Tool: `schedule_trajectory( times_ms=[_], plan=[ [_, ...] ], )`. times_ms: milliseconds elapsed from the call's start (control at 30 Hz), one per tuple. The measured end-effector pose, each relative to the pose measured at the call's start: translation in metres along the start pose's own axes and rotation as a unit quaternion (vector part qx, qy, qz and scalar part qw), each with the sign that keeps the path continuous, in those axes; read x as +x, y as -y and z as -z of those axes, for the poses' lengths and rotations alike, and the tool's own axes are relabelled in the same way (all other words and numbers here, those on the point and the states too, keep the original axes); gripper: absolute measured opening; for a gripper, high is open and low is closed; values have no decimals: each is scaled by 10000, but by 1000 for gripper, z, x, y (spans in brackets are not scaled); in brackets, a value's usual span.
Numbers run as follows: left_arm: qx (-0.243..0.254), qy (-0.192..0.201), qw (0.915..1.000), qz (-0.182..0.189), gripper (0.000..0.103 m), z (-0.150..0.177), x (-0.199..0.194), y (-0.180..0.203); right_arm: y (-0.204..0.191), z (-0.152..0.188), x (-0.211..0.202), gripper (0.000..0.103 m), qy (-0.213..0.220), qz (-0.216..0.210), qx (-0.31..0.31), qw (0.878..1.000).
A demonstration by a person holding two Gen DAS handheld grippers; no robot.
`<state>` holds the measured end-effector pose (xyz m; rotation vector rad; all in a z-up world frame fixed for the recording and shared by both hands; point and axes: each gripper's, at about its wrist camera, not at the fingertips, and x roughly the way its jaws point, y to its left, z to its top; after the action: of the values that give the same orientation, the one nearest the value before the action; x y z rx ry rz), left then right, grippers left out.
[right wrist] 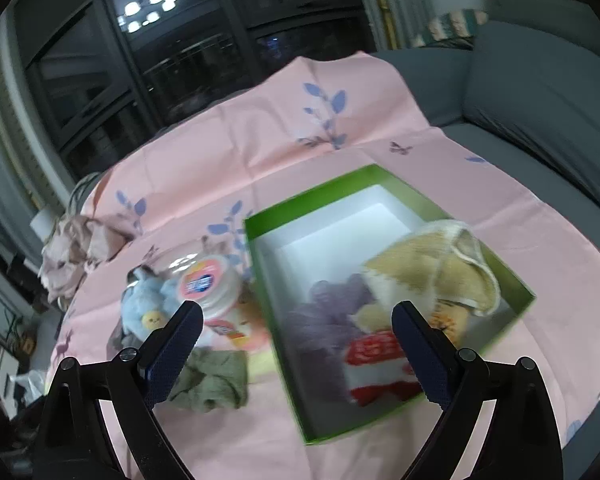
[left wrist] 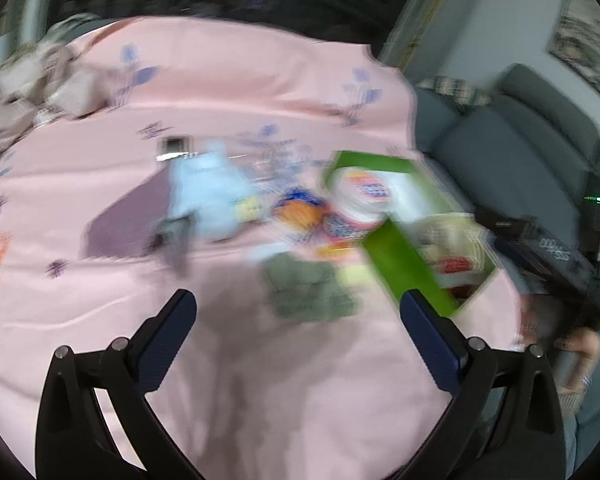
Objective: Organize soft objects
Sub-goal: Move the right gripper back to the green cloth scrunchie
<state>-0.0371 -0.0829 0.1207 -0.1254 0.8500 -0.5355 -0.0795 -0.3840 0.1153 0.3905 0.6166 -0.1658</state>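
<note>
One pink sheet (right wrist: 380, 152) covers table; grey sofa (right wrist: 540, 92) beside.

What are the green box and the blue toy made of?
The green box looks like stiff cardboard: thin straight walls, a plain white inside, matte. The blue toy looks like soft plush, with a fuzzy, lumpy surface, though blur hides detail.

Toys (right wrist: 376, 312) in box (right wrist: 384, 176); cloth (right wrist: 212, 380) left outside.
</note>
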Motion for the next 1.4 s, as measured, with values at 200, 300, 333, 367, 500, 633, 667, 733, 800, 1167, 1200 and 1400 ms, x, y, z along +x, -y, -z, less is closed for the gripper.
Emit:
schedule_trajectory(
  times_ms=[200, 300, 333, 367, 500, 633, 667, 733, 800, 1167, 1200, 1400],
  plan=[
    [-723, -21, 9973, -136, 102, 18, 5, -54, -35, 8, 6, 96, -103, -142, -509, 9985],
    [-776, 60, 9966, -262, 102, 24, 13, -74, -49, 14, 17, 96, -197, -215, -654, 9974],
    [-871, -8, 9956, -345, 102, 26, 17, -81, -53, 16, 20, 96, -248, -232, -675, 9971],
    [-991, -80, 9942, -402, 102, 25, 20, -87, -58, 19, 27, 96, -357, -252, -716, 9965],
    [-1249, -108, 9906, -545, 102, 27, 22, -101, -79, 32, 45, 96, -649, -246, -980, 9928],
    [-1091, -99, 9900, -890, 102, 29, 24, -102, -96, 46, 57, 96, -910, -411, -1139, 9885],
    [-1097, -128, 9899, -892, 102, 30, 25, -102, -99, 47, 60, 96, -937, -393, -1155, 9881],
    [-1172, -118, 9898, -803, 102, 31, 25, -106, -103, 50, 65, 96, -1002, -337, -1191, 9872],
    [-1264, 32, 9893, -725, 102, 32, 22, -107, -104, 52, 70, 96, -1106, -323, -1201, 9861],
    [-1431, 55, 9885, -487, 101, 31, 21, -106, -92, 53, 82, 96, -1481, -372, -734, 9855],
    [-1421, 47, 9887, -485, 101, 31, 21, -105, -91, 53, 83, 96, -1501, -391, -696, 9854],
    [-1313, -96, 9894, -605, 100, 33, 26, -102, -92, 58, 92, 96, -1659, -434, -654, 9830]
  ],
)
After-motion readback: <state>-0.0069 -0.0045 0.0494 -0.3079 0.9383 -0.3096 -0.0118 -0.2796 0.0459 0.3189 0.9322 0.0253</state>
